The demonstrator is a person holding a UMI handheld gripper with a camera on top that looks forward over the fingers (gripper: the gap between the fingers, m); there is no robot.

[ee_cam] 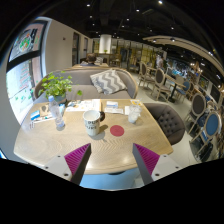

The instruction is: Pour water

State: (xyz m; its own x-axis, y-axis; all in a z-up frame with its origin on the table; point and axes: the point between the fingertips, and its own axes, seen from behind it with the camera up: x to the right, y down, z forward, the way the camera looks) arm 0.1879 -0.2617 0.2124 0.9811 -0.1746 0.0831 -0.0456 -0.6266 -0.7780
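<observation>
The claw point(112, 160) stands wide and holds nothing, its pads low over the near edge of the round table point(60, 148). A white mug point(92, 124) stands at 12 o'clock beyond the fingers, a red coaster point(117, 130) just beside it at 3 o'clock. A plant point(56, 90) in a glass vase sits at 10 o'clock, a sofa point(105, 82) behind.

potted plant point(57, 88) | sofa point(100, 82) (striped cushion point(108, 81)) | armchair point(168, 120)
</observation>
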